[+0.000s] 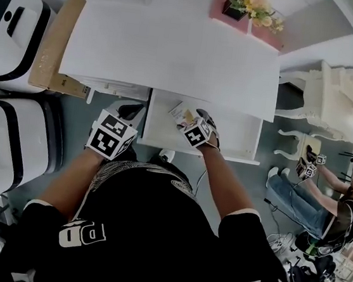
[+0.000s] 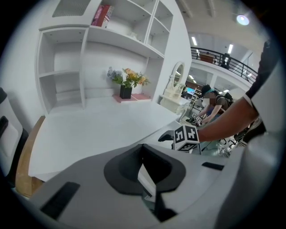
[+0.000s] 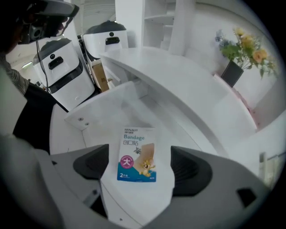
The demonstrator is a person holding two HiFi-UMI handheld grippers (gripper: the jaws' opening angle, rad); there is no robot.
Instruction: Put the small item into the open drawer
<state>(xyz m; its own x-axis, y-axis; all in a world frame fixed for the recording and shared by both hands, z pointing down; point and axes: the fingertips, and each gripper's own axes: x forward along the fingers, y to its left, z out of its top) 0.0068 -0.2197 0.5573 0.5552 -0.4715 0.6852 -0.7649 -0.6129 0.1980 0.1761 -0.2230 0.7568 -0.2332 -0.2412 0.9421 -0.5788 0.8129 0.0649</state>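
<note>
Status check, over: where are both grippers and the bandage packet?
Right gripper open above the drawer. Bandage packet flat on the drawer floor between its jaws, ungripped. Left gripper near shut, left of the drawer. No obstruction seen.

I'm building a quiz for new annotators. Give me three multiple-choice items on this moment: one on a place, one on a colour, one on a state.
1. Where is the bandage packet? A on the desktop; B on the ground; C in the open drawer.
2. What colour is the flower pot? A dark; B white; C yellow.
3. How is the right gripper? A shut on the packet; B open; C shut, empty.
Answers: C, it lies flat on the drawer's bottom; A, the pot is black under the blooms; B, the jaws stand apart on either side of the packet.
</note>
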